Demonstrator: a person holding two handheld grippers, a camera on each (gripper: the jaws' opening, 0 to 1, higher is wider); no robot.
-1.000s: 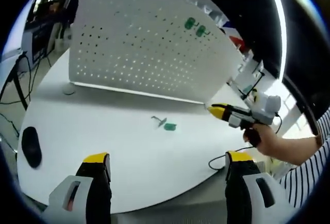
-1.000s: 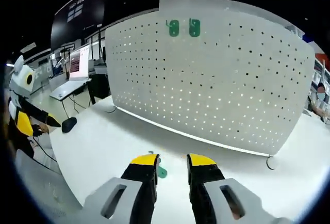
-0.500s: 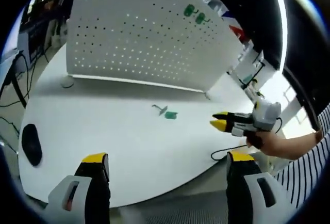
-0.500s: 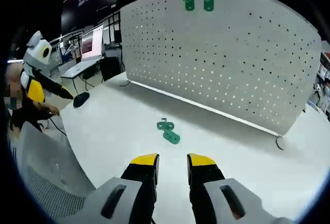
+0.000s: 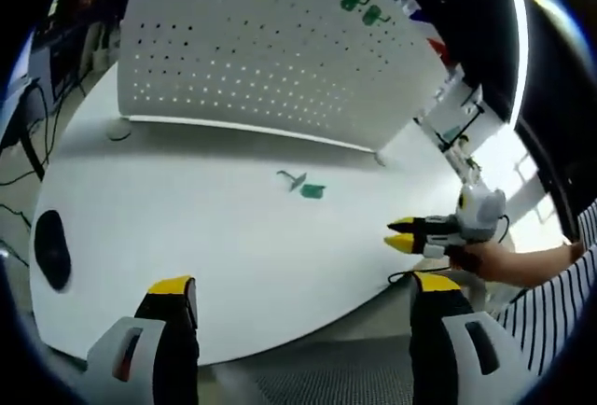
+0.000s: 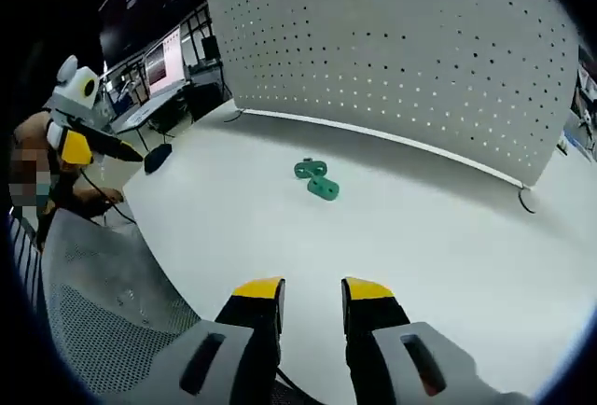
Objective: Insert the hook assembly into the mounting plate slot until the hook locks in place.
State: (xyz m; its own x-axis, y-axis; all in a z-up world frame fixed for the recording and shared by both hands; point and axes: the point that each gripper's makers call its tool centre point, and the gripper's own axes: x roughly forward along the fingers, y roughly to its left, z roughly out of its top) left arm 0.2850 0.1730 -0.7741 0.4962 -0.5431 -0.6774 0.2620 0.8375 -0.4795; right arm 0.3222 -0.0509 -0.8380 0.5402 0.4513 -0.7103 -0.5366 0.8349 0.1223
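The green hook assembly point(image 5: 311, 190), with a thin metal hook point(image 5: 291, 179) beside it, lies loose on the white table in front of the pegboard mounting plate point(image 5: 252, 60). In the right gripper view it shows as two green pieces point(image 6: 317, 179) mid-table. Two more green pieces point(image 5: 362, 8) sit high on the plate point(image 6: 392, 50). My left gripper point(image 5: 303, 286) is wide open and empty over the near table edge. My right gripper point(image 6: 312, 291) has a narrow gap with nothing in it, well back from the assembly. It also appears at the right point(image 5: 403, 234), held by a hand.
A black mouse point(image 5: 51, 248) lies at the table's left edge, also seen as a mouse point(image 6: 157, 156). A mesh chair point(image 6: 103, 302) stands below the table edge. The plate's foot point(image 6: 527, 202) rests on the table at right. Desks with monitors stand behind.
The right gripper has drawn back from the green assembly toward the table's near edge. The assembly has stayed in place on the table. The left gripper's view has shifted only slightly.
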